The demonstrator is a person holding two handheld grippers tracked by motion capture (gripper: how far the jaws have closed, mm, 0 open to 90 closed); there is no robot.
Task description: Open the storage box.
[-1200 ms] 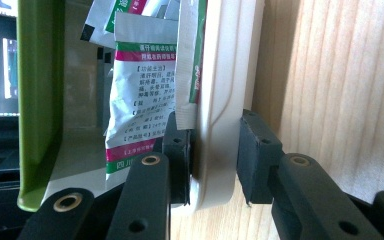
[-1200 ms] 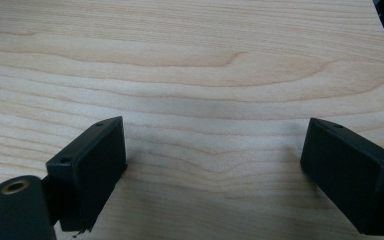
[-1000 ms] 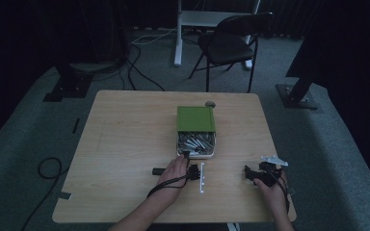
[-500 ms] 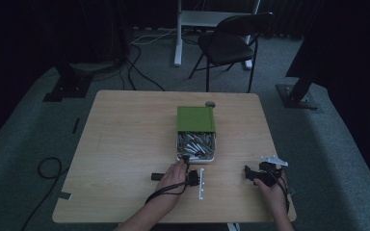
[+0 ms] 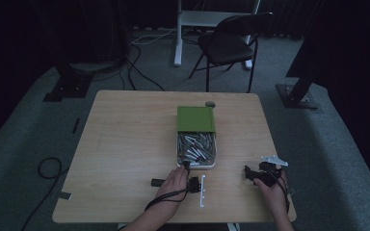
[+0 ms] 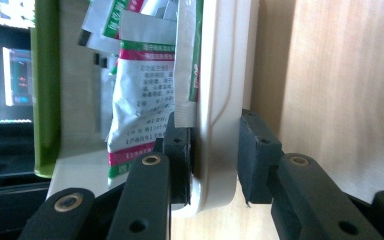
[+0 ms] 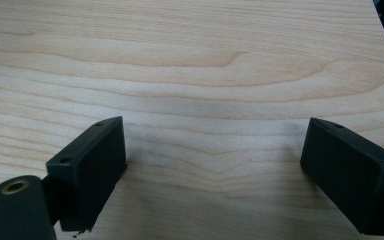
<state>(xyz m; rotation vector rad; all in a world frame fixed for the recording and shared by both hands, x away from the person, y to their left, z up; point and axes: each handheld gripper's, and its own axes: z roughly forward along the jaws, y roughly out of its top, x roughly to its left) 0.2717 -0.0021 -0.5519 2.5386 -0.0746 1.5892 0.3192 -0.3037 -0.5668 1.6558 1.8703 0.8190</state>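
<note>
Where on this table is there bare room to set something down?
The whole left half of the table, left of the green-lidded box, is bare, as is the far-right strip beside it. The near edge is crowded: the left hand-held gripper straddles the box rim, a white strip beside it.

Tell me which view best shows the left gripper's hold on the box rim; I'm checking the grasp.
The left gripper view: the left gripper has one jaw inside and one outside the cream box rim, beside the packets. The high view shows it small at the box's near corner. The right gripper view shows bare table.
</note>
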